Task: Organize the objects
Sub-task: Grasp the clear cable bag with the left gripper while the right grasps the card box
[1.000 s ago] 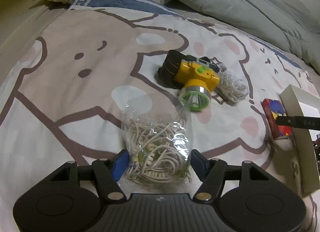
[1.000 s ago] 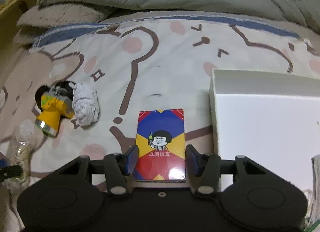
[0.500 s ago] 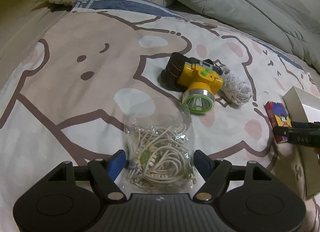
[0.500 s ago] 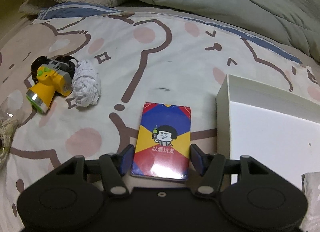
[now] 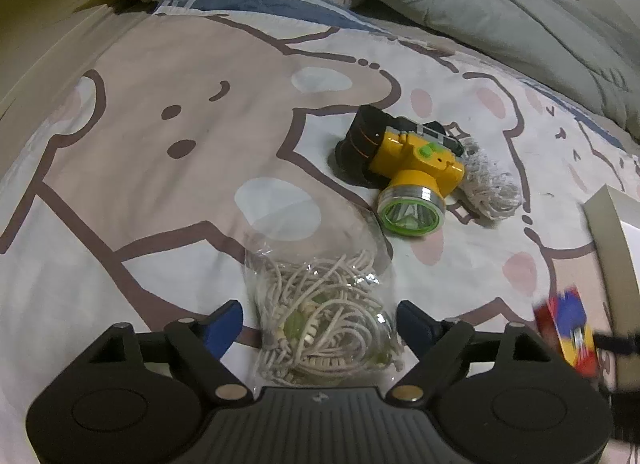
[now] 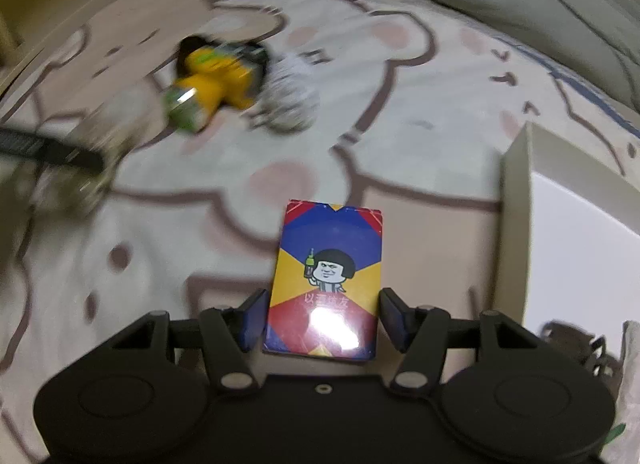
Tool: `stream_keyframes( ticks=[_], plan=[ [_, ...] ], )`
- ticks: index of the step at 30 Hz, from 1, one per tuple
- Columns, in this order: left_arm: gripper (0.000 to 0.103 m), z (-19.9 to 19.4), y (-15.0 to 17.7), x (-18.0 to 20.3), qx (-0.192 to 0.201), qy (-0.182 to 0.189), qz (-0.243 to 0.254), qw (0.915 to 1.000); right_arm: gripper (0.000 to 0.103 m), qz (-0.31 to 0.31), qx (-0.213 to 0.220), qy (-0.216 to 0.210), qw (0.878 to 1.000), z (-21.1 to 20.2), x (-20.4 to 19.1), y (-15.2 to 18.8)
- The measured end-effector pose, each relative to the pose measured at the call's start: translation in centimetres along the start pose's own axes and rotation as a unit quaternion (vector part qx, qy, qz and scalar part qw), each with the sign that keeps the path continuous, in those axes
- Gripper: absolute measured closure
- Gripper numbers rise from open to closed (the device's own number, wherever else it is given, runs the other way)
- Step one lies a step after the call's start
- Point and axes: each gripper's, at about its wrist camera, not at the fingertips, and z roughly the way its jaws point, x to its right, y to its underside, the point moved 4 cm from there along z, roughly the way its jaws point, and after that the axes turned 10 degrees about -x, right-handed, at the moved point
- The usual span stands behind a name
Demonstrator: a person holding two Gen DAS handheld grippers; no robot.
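Left tongs (image 5: 320, 324): pointing down at the bed, jaws having just been opening; the blue fingers (image 5: 222, 324) are standing clear of the bag on both sides, not pressing it.
Bag (image 5: 324, 304): a clear plastic bag of tangled white cords, lying on the bedsheet (image 5: 160, 183) between the left tongs' fingers.
Right tongs (image 6: 322, 322): at a middling spread, straddling the near end of the card box; a thin gap seems to be showing at each finger, though blur is making contact hard to judge.
Card box (image 6: 328, 276): a red, blue and yellow box with a cartoon figure, lying face up between the right tongs' fingers, just left of the white box; in the left view it is showing blurred at the right edge (image 5: 568, 328).
White box (image 6: 560, 244): an open, shallow box sitting at the right of the bed, its wall close to the card box.
Headlamp (image 5: 408, 167): yellow with a green-rimmed lens and black strap, lying beyond the bag, well apart from it.
White bundle (image 5: 488, 183): a netted wad touching the headlamp's right side.
Quilt (image 5: 480, 3): grey-green, bunched along the far edge of the bed.
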Motion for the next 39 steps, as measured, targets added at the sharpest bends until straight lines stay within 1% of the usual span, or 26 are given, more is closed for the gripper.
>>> stream_keyframes(
  ticks=[5, 7, 8, 10, 12, 14, 15, 18, 22, 26, 27, 28, 29, 33, 35, 39],
  plan=[
    [0.016, 0.7, -0.1, 0.0, -0.012, -0.003, -0.024, 0.9996, 0.042, -0.047, -0.021, -0.013, 0.999, -0.9, -1.9, 3.0],
    [0.016, 0.9, 0.0, -0.1, -0.016, -0.005, -0.037, 0.9992, 0.041, -0.04, -0.031, -0.026, 0.998, -1.3, -2.0, 3.6],
    [0.016, 0.9, 0.0, -0.1, -0.018, -0.007, -0.042, 0.999, 0.041, -0.025, -0.036, -0.039, 0.998, -1.4, -1.7, 3.6],
    [0.016, 0.9, -0.1, -0.2, -0.017, -0.01, -0.054, 0.9983, 0.039, 0.028, -0.042, -0.074, 0.996, -1.7, -0.6, 3.6],
    [0.016, 1.0, -0.1, -0.2, -0.018, -0.011, -0.067, 0.9975, 0.038, 0.089, -0.047, -0.111, 0.989, -1.7, 0.9, 3.4],
    [0.016, 1.1, -0.1, -0.4, -0.018, -0.013, -0.079, 0.9967, 0.037, 0.128, -0.045, -0.131, 0.982, -1.6, 2.1, 3.1],
    [0.016, 1.2, -0.1, -0.3, -0.019, -0.014, -0.083, 0.9963, 0.038, 0.131, -0.044, -0.134, 0.981, -1.5, 2.4, 3.0],
    [0.016, 1.5, -0.1, -0.2, -0.018, -0.022, -0.088, 0.9957, 0.038, 0.11, -0.041, -0.123, 0.985, -1.4, 1.9, 2.7],
    [0.017, 2.0, -0.1, 0.0, -0.02, -0.031, -0.095, 0.9948, 0.038, 0.077, -0.053, -0.11, 0.99, -0.9, 0.5, 2.9],
    [0.018, 1.9, 0.0, -0.3, -0.017, -0.03, -0.105, 0.9939, 0.039, 0.059, -0.061, -0.098, 0.992, -0.3, 0.0, 2.8],
    [0.019, 1.9, 0.0, -0.3, -0.015, -0.03, -0.11, 0.9934, 0.041, 0.061, -0.061, -0.095, 0.992, -0.2, 0.1, 2.8],
    [0.024, 1.8, 0.0, -0.4, -0.012, -0.026, -0.115, 0.9929, 0.041, 0.064, -0.061, -0.094, 0.992, -0.1, 0.2, 2.8],
    [0.026, 1.7, 0.1, -0.3, -0.011, -0.021, -0.117, 0.9928, 0.041, 0.067, -0.062, -0.094, 0.991, 0.0, 0.2, 2.7],
    [0.034, 1.4, 0.2, 0.0, -0.005, -0.014, -0.104, 0.9945, 0.042, 0.062, -0.067, -0.085, 0.992, 0.3, -0.1, 2.7],
    [0.041, 1.3, 0.2, 0.1, -0.002, -0.011, -0.1, 0.9949, 0.043, 0.048, -0.067, -0.074, 0.994, 0.2, -0.5, 2.7],
    [0.045, 1.0, 0.4, 0.5, 0.0, 0.004, -0.095, 0.9955, 0.043, 0.038, -0.058, -0.068, 0.995, -0.2, -0.5, 2.6]
  ],
)
